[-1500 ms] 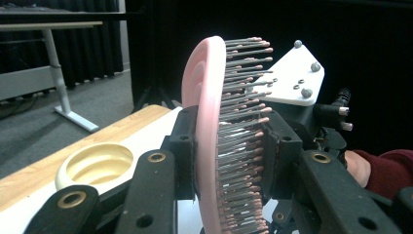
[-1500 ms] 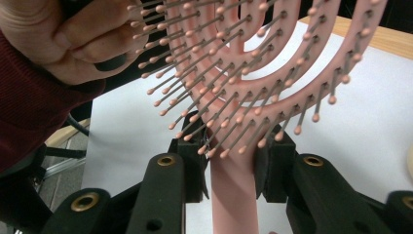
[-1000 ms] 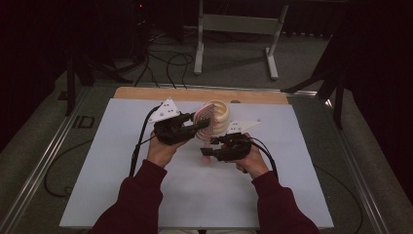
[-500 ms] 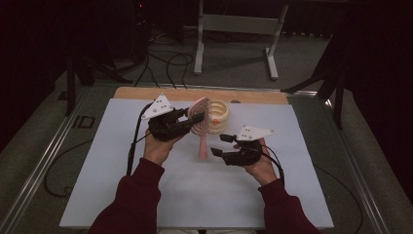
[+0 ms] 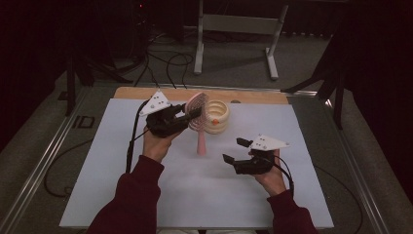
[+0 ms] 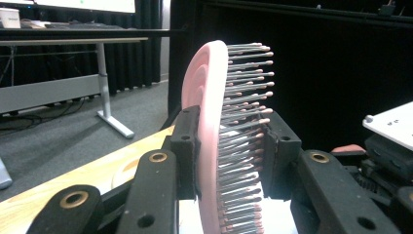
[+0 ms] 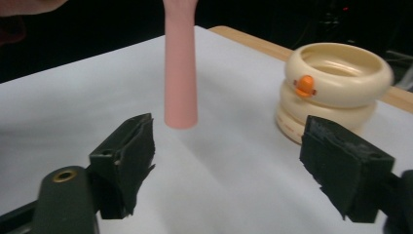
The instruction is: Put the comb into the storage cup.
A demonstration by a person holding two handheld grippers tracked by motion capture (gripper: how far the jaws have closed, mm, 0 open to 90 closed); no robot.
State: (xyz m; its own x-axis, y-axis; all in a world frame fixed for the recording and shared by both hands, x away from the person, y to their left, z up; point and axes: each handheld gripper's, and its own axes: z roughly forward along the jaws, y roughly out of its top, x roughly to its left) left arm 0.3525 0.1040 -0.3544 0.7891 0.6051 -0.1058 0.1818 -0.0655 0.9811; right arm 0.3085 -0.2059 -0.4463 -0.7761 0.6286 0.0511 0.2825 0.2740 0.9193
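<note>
Broadly, we see the worktop (image 5: 122,195) first: a white sheet over a wooden board, with our two sleeves coming in from six o'clock. Beyond it, at twelve o'clock, stands a grey frame (image 5: 238,29) on the floor.

Next in size is the cream box (image 5: 216,117), a stack of round rings with a small orange knob (image 7: 305,84) on its side. It sits on the white sheet toward twelve o'clock, just right of centre.

The pink brush (image 5: 198,122) is held up off the sheet, touching or just at nine o'clock of the box in the high view. Its round head is uppermost and its handle hangs straight down, the tip close above the sheet. In the left gripper view the bristles (image 6: 243,97) point toward three o'clock.

Our left tongs (image 5: 187,114) are closed on the brush head: one jaw presses the smooth pink back, the other sits against the bristle side. The hand behind them lies at about ten o'clock of the worktop's centre.

Our right tongs (image 5: 234,151) hold nothing and stand wide open, at about four o'clock of the brush and well apart from it. In the right gripper view the handle tip (image 7: 180,117) shows between the jaws, farther off, with the box at two o'clock.
</note>
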